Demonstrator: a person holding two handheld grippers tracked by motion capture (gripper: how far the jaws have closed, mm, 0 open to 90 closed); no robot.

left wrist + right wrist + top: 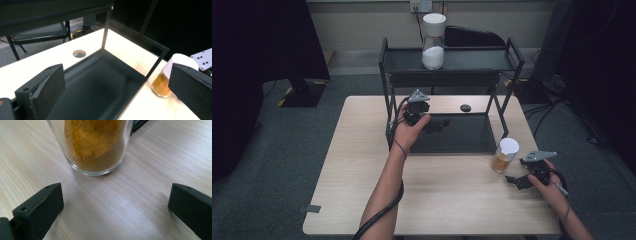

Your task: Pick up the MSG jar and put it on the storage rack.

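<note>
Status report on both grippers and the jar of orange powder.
Right gripper open, just short of jar. Left gripper open, empty, over rack's bottom shelf. Jar upright on table, path clear.

Non-task items: tall clear jar of white powder with white lid [433, 41] upper centre on black metal two-tier rack [512, 55], round dark hole [465, 107] in light wooden table [362, 165], black chair [37, 31] upper left.

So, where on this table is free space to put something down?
The table is bare left of the black rack and along the near edge between the forearms. The rack's lower tray is bare too. It is crowded at the right: the orange powder jar stands just ahead of the open right gripper.
</note>
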